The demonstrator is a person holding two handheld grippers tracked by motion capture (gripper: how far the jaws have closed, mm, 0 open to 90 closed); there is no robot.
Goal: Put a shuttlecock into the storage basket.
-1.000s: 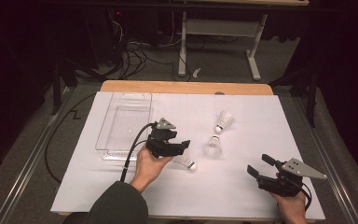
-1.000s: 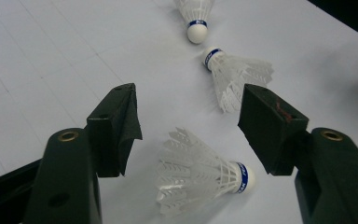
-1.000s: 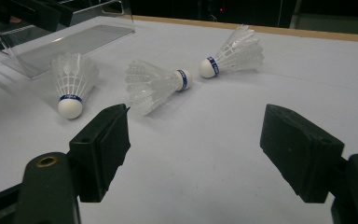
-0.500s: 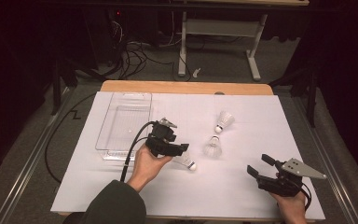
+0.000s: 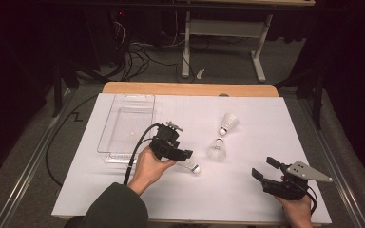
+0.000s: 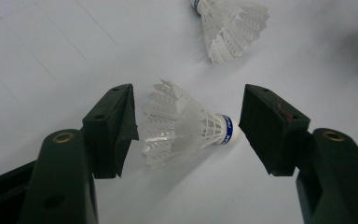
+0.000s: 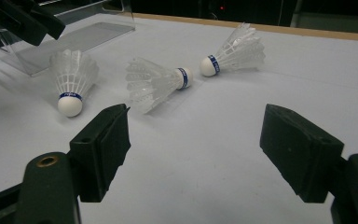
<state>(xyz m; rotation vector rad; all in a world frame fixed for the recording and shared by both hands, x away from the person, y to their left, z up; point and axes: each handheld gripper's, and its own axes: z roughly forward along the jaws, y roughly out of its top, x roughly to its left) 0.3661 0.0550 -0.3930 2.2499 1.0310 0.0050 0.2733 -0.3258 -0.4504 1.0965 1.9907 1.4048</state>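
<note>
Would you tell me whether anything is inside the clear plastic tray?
The clear plastic tray holds no shuttlecock; a tiny pale speck shows on its floor. The left gripper covers its near right corner.

Quick count from the high view: three shuttlecocks on the white sheet, one [image 5: 193, 166] just left of centre, one [image 5: 216, 149] dead centre, one [image 5: 228, 123] a bit above and right of that. One clear plastic tray [image 5: 126, 124] at centre left. Two grippers, left gripper [image 5: 177, 153] mid-frame and right gripper [image 5: 264, 169] lower right
</note>
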